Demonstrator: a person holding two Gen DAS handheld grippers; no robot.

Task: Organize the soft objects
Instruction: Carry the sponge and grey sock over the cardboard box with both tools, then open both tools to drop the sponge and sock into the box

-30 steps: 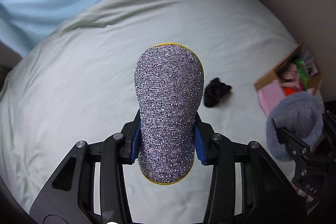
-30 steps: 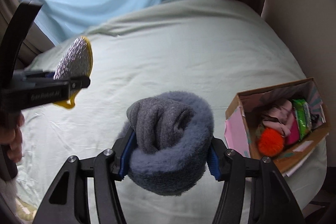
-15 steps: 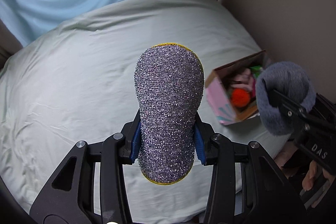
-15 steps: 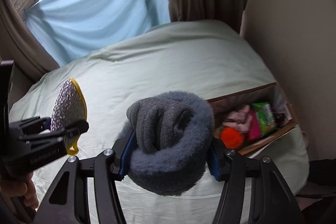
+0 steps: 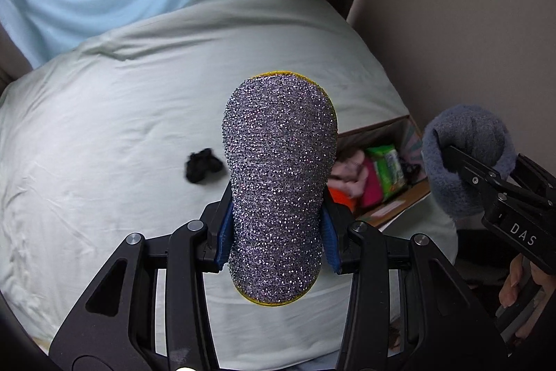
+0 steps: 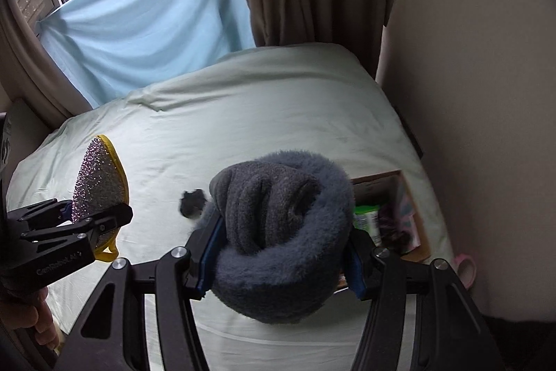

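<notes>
The left claw (image 5: 276,240) is clamped on a glittery silver scrub pad (image 5: 279,183) with a yellow rim, its blue pads (image 5: 224,240) pressing the pad's narrow waist from both sides, held above the bed (image 5: 104,134). The right claw (image 6: 281,261) grips a rolled grey fleece bundle (image 6: 278,239), squeezed between its blue pads. Both hang over the pale green sheet. A small black cloth item (image 5: 202,165) lies on the bed, near an open cardboard box (image 5: 399,197) of colourful soft things at the bed's edge.
</notes>
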